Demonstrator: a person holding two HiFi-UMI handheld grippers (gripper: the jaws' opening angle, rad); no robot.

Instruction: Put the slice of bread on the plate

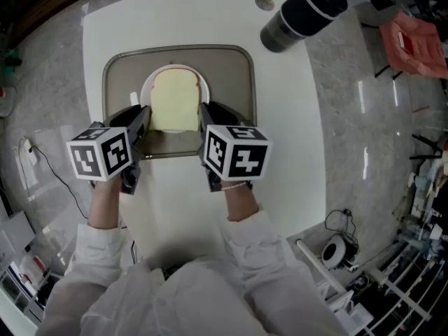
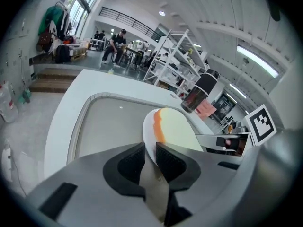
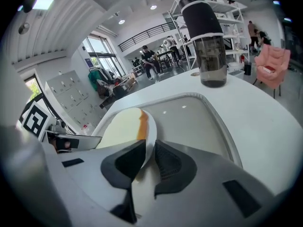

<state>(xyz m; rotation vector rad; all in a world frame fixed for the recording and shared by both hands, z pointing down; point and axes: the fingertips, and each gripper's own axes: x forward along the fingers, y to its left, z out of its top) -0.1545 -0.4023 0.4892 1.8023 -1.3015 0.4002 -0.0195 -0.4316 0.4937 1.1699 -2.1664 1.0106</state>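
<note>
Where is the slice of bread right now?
In the head view, the slice of bread lies on the plate over the grey tray, between the left gripper and right gripper, both shut on the plate's rim.

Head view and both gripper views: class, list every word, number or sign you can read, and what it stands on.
No text can be read anywhere.
Left gripper and right gripper, both shut on the plate: cubes show black-and-white square patterns, no letters.
Bottle: no readable label.
Wall sheets, right gripper view: too small to read.
</note>
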